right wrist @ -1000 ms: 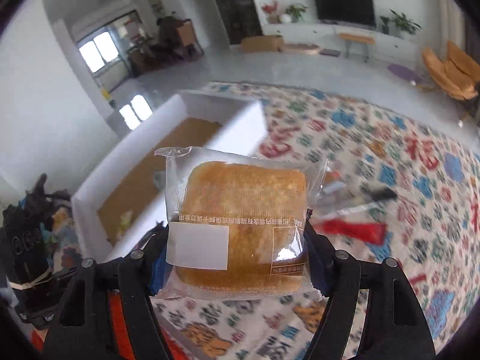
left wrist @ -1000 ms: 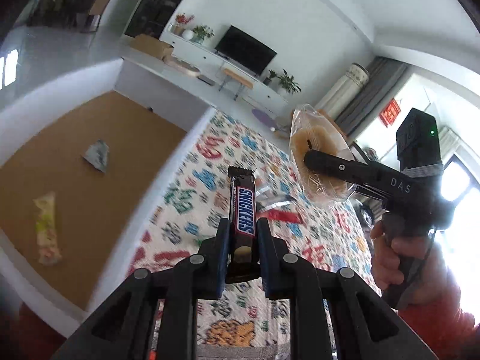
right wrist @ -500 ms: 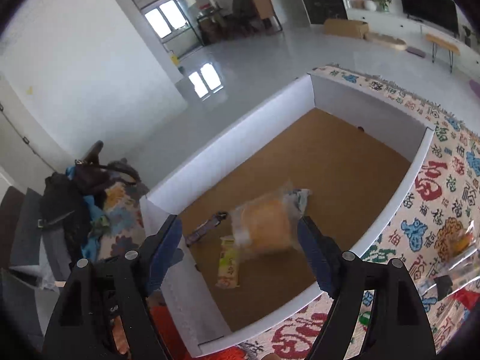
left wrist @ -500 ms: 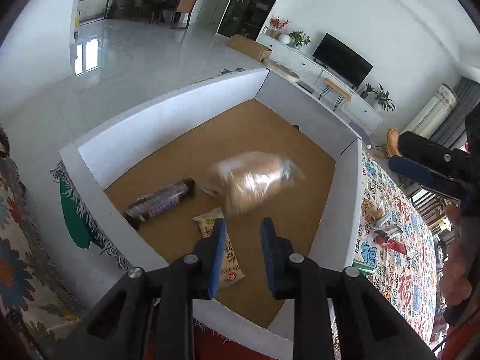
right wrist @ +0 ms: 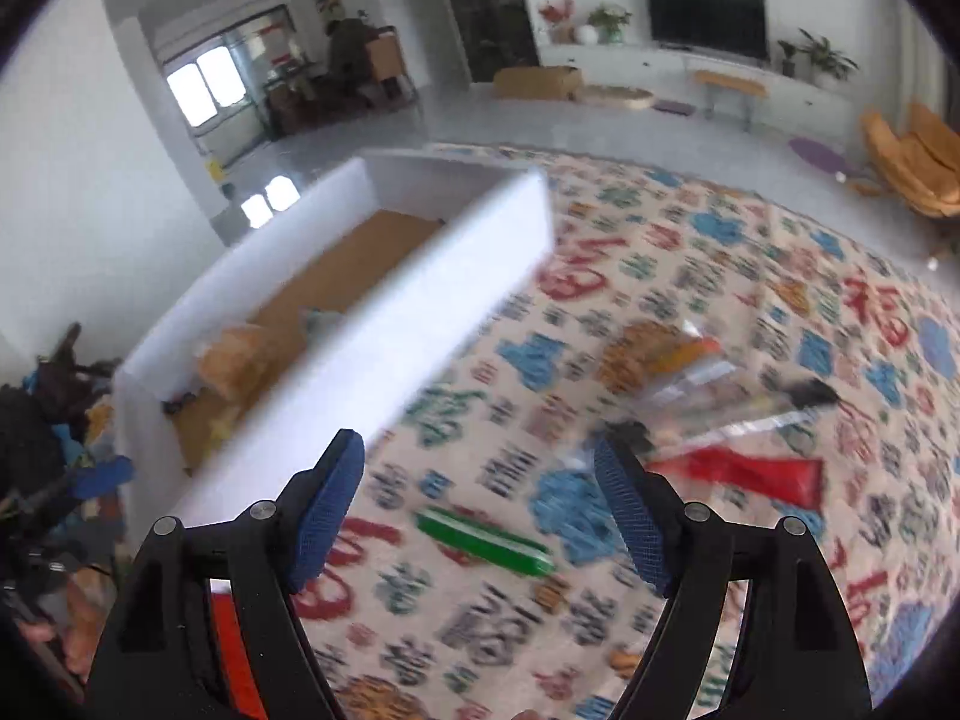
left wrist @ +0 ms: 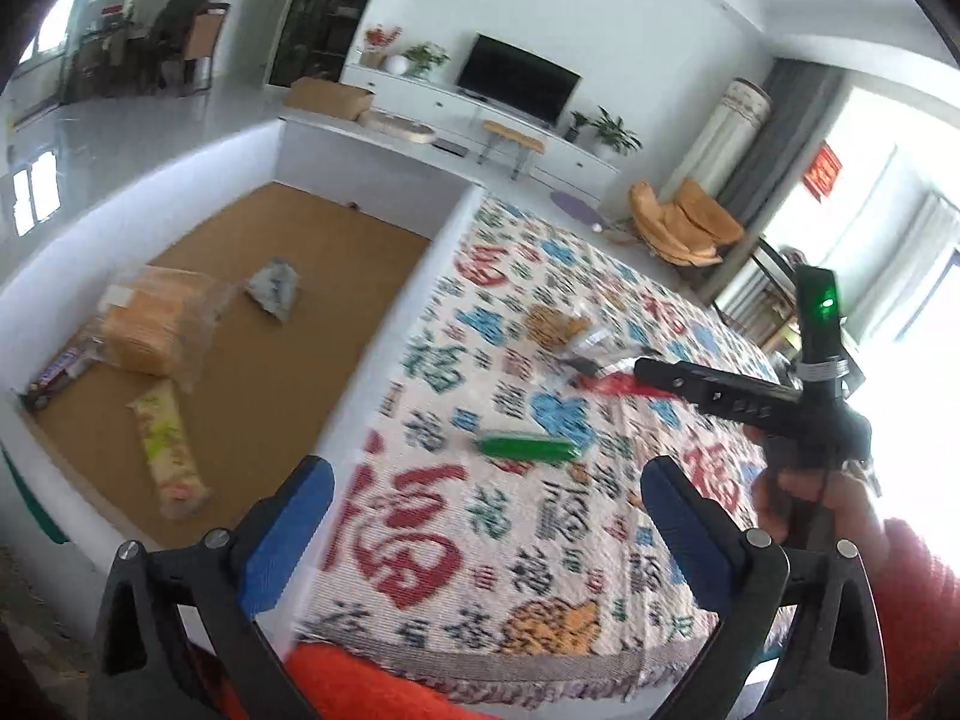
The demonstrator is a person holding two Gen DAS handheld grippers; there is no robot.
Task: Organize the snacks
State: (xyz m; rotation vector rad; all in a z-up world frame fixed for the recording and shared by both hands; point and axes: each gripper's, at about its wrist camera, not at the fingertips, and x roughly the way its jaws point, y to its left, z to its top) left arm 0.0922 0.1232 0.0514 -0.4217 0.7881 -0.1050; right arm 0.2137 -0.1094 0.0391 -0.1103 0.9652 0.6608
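Left gripper (left wrist: 483,516): jaws opening, empty; chocolate bar (left wrist: 57,369) formerly held now inside white box (left wrist: 447,234); right gripper (right wrist: 477,495): released, empty; its cake packet (left wrist: 150,318) likewise boxed; remaining on patterned cloth (left wrist: 456,546): green stick (left wrist: 525,447), red packet (right wrist: 744,471), likely next.

Box (left wrist: 354,324): four snacks. Blanket (left wrist: 456,540): one green packet (left wrist: 528,449), one red packet (right wrist: 744,474).

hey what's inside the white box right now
Inside the white box: a wrapped cake, a chocolate bar partly tucked under it, a yellow snack packet and a small grey packet. The near wall hides the floor beneath it.
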